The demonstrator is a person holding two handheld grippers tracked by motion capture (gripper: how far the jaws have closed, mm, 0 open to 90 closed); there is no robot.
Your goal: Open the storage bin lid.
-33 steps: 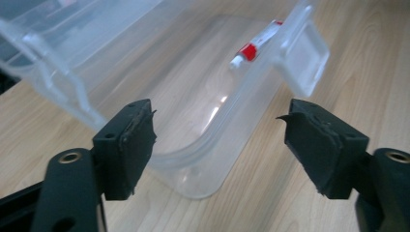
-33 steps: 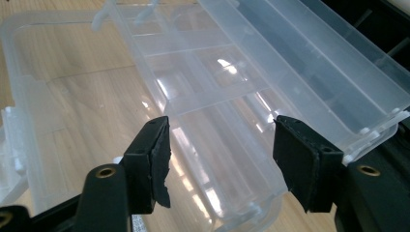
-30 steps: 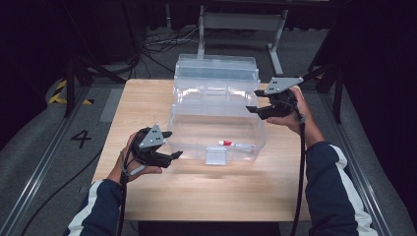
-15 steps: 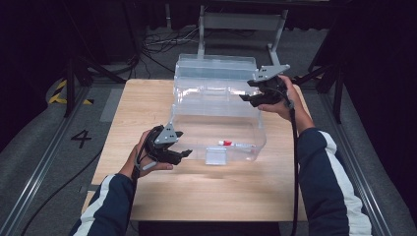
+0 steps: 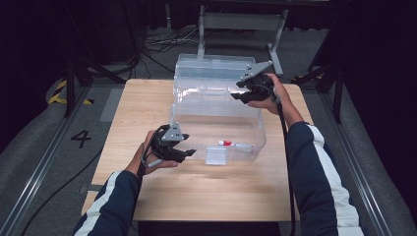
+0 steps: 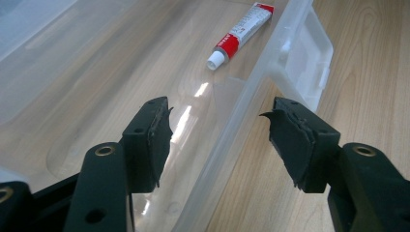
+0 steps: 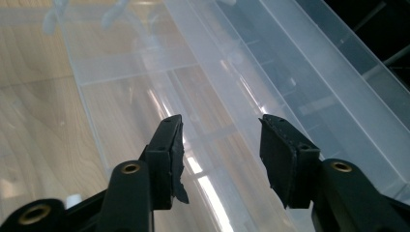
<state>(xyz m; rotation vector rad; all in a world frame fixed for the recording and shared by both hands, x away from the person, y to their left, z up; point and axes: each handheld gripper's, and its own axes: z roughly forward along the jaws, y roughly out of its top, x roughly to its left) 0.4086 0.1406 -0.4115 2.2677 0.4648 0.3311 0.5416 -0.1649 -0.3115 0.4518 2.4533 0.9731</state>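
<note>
A clear plastic box [image 5: 216, 115] stands on the wooden table [image 5: 142, 98], its lid [image 5: 211, 66] tipped up at the back. Inside near the front wall lies a red and white tube [image 5: 231, 144]. My left gripper [image 5: 189, 153] is at the box's front left corner. In the left gripper view its jaws [image 6: 217, 130] straddle the front wall [image 6: 241, 111] without touching it, with the tube [image 6: 240, 34] beyond. My right gripper [image 5: 236, 91] is at the lid's right end; its jaws [image 7: 220, 145] stand either side of a lid edge [image 7: 290, 63], pads apart from it. Both pairs of jaws have just been closing.
A white latch flap [image 6: 309, 63] hangs on the box's front wall. Bare tabletop lies in front of and to the left of the box. A metal stand [image 5: 241, 22] and cables [image 5: 157, 44] sit on the floor behind the table.
My left hand has moved right to the box's front wall. My right hand has moved left and back to the lid's edge. Both pairs of jaws have narrowed.
</note>
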